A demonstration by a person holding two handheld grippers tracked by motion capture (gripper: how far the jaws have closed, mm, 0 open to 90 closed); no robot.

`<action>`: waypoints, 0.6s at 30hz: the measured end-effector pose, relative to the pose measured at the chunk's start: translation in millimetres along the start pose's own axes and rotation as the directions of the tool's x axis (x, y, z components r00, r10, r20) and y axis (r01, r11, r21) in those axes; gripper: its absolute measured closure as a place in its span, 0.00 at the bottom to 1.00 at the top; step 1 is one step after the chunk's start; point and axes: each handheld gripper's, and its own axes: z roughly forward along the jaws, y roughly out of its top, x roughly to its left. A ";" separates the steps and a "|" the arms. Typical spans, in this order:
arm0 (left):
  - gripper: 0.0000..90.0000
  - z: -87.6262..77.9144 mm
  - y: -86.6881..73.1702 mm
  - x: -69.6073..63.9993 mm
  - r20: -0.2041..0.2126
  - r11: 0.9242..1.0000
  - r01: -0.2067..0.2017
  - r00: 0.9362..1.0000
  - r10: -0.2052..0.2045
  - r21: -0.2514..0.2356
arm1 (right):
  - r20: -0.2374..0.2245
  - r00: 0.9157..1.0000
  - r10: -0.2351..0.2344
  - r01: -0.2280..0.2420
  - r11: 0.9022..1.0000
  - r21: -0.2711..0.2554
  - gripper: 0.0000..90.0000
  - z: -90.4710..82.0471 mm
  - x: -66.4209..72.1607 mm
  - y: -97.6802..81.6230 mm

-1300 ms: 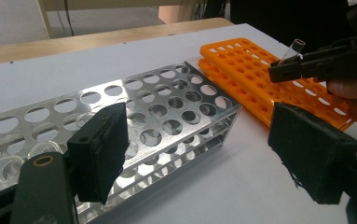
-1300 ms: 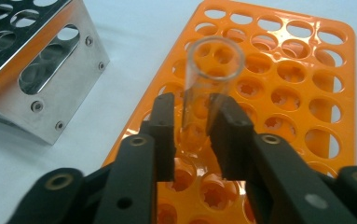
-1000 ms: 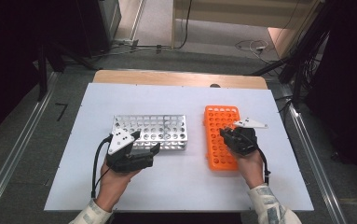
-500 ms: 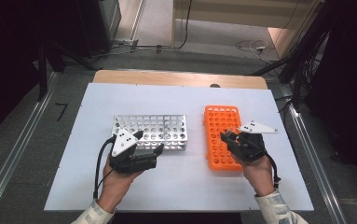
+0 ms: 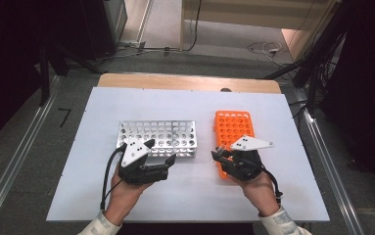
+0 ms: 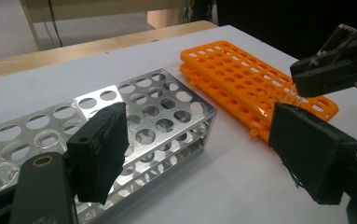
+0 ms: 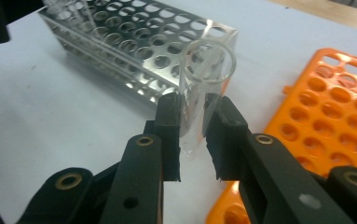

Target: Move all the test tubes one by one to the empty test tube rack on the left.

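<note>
Looking down from the high view, we see a white table (image 5: 190, 105) bearing a metal rack (image 5: 158, 138) at centre-left and an orange rack (image 5: 233, 137) to its right, the two well apart. We find the left gripper (image 5: 168, 163) just in front of the metal rack's near edge, pointing rightward, and the right gripper (image 5: 218, 155) over the near end of the orange rack, pointing left. Each gripper carries a grey three-cornered plate, and a hand comes in from the bottom edge behind each.

From the left gripper view, we see its two black jaws standing wide apart with nothing between them. The metal rack (image 6: 134, 121) lies just behind the left-hand jaw, and the orange rack (image 6: 255, 86) lies flat farther back. At upper right we note the right gripper (image 6: 316, 70) with a clear tube (image 6: 332, 44) tilted in its jaws above the orange rack.

From the right gripper view, we see its jaws clamped on the clear tube (image 7: 204, 93), which points away from the camera with its open mouth towards the metal rack (image 7: 139, 46). The orange rack (image 7: 334, 121) lies at right, below the jaws.
</note>
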 end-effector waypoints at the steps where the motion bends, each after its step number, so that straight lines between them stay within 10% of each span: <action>1: 0.22 0.3 0.0 -1.0 0.004 1.000 0.000 1.000 0.000 0.000 | -0.007 1.000 -0.003 0.003 1.000 0.003 0.81 1.6 2.7 -0.1; 18: 0.23 5.1 -0.4 -9.7 0.030 1.000 -0.017 0.999 0.017 0.012 | -0.074 0.994 -0.076 0.079 0.996 0.041 0.81 31.6 35.5 -2.4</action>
